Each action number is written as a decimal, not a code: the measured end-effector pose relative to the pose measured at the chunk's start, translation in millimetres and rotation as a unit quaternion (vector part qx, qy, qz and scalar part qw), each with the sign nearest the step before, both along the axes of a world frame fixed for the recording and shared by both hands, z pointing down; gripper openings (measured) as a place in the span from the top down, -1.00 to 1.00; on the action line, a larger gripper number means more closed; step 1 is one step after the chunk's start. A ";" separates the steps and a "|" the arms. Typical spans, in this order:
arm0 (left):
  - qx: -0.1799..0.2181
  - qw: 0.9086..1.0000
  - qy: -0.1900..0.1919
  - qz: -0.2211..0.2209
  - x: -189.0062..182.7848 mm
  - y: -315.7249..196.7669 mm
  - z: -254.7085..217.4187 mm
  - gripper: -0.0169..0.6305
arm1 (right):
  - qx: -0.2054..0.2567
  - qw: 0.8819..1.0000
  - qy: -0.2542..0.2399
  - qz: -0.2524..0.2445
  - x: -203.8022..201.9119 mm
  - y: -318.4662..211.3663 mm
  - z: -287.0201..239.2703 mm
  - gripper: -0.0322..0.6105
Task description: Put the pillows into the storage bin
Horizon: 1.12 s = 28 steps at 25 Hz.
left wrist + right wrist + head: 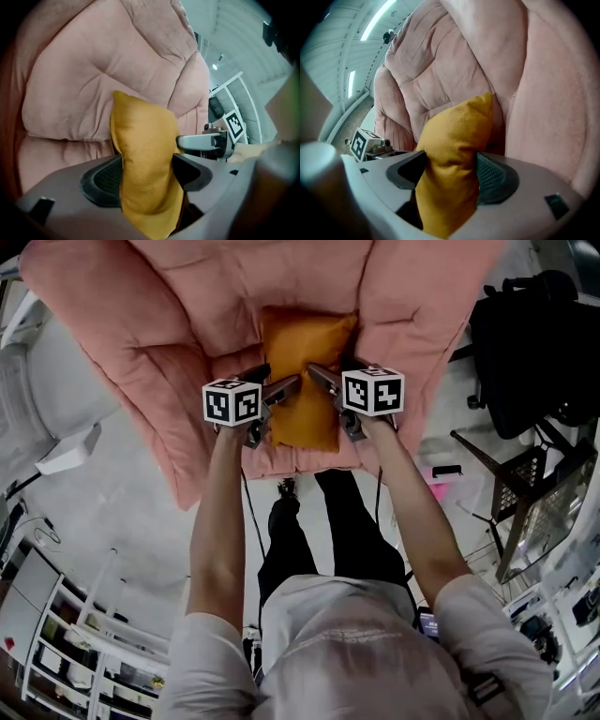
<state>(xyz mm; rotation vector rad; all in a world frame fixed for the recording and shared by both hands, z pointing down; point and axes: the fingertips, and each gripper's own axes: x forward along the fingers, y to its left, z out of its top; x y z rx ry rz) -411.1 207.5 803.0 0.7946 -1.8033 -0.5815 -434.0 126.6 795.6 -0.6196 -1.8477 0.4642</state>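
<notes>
Jaws of left gripper point(275, 379): wide, straddling the pillow's lower-left edge, no squeeze showing.
Jaws of right gripper point(330, 373): wide too, set around the lower-right edge.
Pillow point(307, 348): mustard, lying at centre frame on the seat of the pink armchair point(169, 324).
Storage bin: not in view.
Risk: closing on loose cover fabric alone could let the stuffing sag and slip out. An uneven lift might twist the pillow free of one side.

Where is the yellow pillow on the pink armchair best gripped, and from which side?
By its two side edges, coming from the front. The pillow leans upright against the armchair back, so both thin edges stand free while its rear is blocked.
</notes>
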 end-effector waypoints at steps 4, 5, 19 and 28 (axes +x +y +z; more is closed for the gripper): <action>-0.006 1.000 -0.010 -0.002 4.4 2.1 -19.1 0.09 | 0.008 1.000 -0.007 -0.004 3.3 4.6 -15.4 -0.11; -0.008 1.000 -0.013 -0.002 7.4 1.9 -25.8 0.12 | 0.009 1.000 -0.014 -0.007 6.2 5.2 -22.4 -0.09; -0.024 0.979 -0.199 0.026 45.2 17.4 -228.4 0.35 | -0.034 0.982 -0.175 0.066 61.5 16.1 -220.9 0.05; -0.010 0.945 -0.322 0.050 92.0 3.4 -366.9 0.37 | -0.027 0.947 -0.307 0.088 116.4 0.8 -363.3 0.05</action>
